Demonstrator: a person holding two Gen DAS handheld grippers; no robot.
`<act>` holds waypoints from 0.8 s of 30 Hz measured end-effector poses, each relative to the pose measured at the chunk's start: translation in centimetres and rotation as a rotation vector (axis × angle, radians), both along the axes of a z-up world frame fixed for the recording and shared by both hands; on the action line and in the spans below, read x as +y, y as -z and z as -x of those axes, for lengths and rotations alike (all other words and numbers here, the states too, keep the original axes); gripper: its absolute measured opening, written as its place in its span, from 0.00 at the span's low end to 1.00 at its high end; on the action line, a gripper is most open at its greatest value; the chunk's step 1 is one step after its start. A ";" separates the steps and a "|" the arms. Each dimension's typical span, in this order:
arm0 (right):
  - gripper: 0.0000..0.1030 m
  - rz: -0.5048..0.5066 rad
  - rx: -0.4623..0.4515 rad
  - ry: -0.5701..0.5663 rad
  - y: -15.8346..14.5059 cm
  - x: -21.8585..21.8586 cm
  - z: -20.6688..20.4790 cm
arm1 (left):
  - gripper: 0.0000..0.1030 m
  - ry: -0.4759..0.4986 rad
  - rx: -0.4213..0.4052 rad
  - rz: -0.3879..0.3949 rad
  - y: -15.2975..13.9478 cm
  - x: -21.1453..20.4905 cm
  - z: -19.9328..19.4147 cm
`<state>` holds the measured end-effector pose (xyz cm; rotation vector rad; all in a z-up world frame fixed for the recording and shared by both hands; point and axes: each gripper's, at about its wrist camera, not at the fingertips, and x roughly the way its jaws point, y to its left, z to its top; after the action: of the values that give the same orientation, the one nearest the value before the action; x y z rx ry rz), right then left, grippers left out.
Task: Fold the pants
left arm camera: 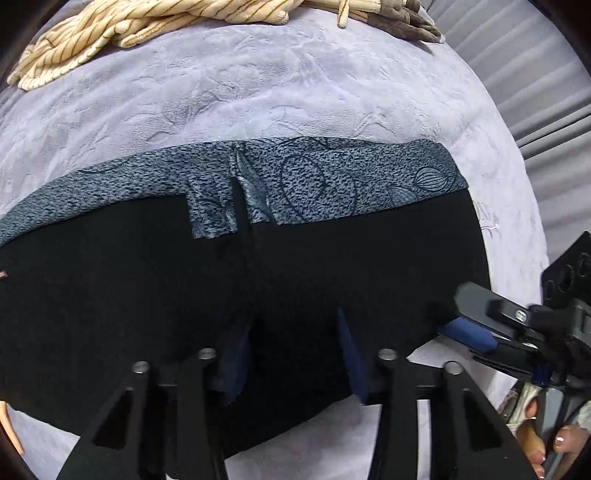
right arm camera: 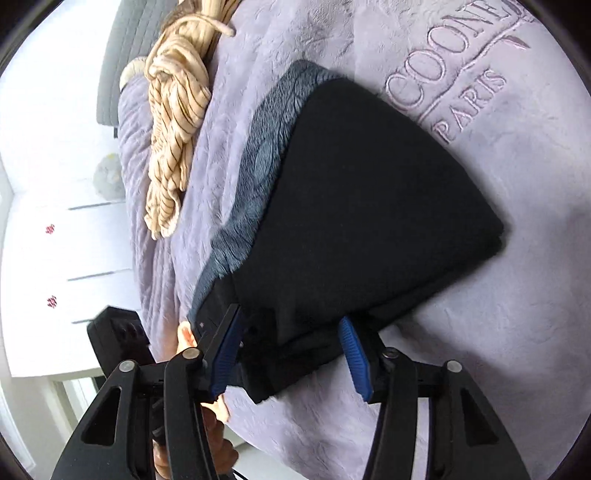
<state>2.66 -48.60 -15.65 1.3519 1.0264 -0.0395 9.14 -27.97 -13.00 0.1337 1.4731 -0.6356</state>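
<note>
The pants (left arm camera: 295, 266) are black with a grey-blue patterned band (left arm camera: 332, 184) along the far edge. They lie folded on a lilac blanket (left arm camera: 258, 92). In the right wrist view the pants (right arm camera: 369, 206) form a flat folded stack. My left gripper (left arm camera: 295, 354) is open, its blue pads on either side of the near edge of the black cloth. My right gripper (right arm camera: 291, 354) is open, its blue pads straddling the near corner of the stack. The right gripper also shows in the left wrist view (left arm camera: 476, 332) at the pants' right corner.
A cream striped garment (left arm camera: 110, 33) and a brown one (left arm camera: 406, 22) lie bunched at the far edge of the blanket. The cream garment shows in the right wrist view (right arm camera: 173, 129). The blanket carries embroidered lettering (right arm camera: 454, 70). A grey ribbed surface (left arm camera: 535, 74) and white drawers (right arm camera: 55, 240) lie beyond.
</note>
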 end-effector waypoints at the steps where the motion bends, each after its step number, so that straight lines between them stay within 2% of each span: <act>1: 0.24 -0.019 0.015 0.016 0.7 -0.3 -0.4 | 0.41 -0.005 -0.006 0.001 -0.1 -0.2 -0.1; 2: 0.05 -0.039 0.038 0.028 1.3 -0.6 -1.0 | 0.34 -0.008 -0.021 -0.008 -0.3 -0.3 -0.1; 4: 0.05 -0.059 0.018 0.022 0.7 -0.4 -1.2 | 0.32 -0.012 -0.042 -0.030 -1.1 -0.3 -0.1; 7: 0.05 0.026 -0.024 -0.090 -1.8 1.1 -1.1 | 0.32 -0.029 -0.101 -0.011 -3.0 1.0 0.6; 9: 0.05 0.025 0.001 -0.103 -0.9 2.0 -0.7 | 0.32 -0.038 -0.150 -0.051 -2.7 1.8 1.2; 11: 0.05 0.030 0.054 -0.105 1.2 2.7 -1.1 | 0.32 -0.051 -0.145 -0.111 -1.0 2.2 1.1; 14: 0.04 0.044 0.106 -0.109 3.2 2.8 -1.7 | 0.54 -0.105 -0.138 -0.144 0.4 2.5 0.5; 17: 0.08 0.071 0.102 -0.203 1.3 2.7 -2.2 | 0.54 -0.109 -0.146 -0.136 -0.3 2.4 0.1; 18: 0.16 0.087 0.096 -0.245 0.4 2.8 -2.4 | 0.54 -0.105 -0.159 -0.141 -0.9 2.3 0.0; 19: 0.18 0.119 0.072 -0.300 -1.2 2.9 -2.4 | 0.54 -0.102 -0.171 -0.142 -1.5 2.2 -0.2; 21: 0.18 0.172 0.010 -0.356 -3.9 2.6 -2.4 | 0.54 -0.104 -0.203 -0.126 -3.2 1.9 -0.6; 24: 0.18 0.294 -0.058 -0.365 -7.1 0.4 -3.4 | 0.54 -0.082 -0.254 -0.079 -5.4 0.8 -1.5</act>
<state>6.06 -48.20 -8.54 0.8823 1.1548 0.1174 10.61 -27.18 -7.57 0.2065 1.2521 -0.4750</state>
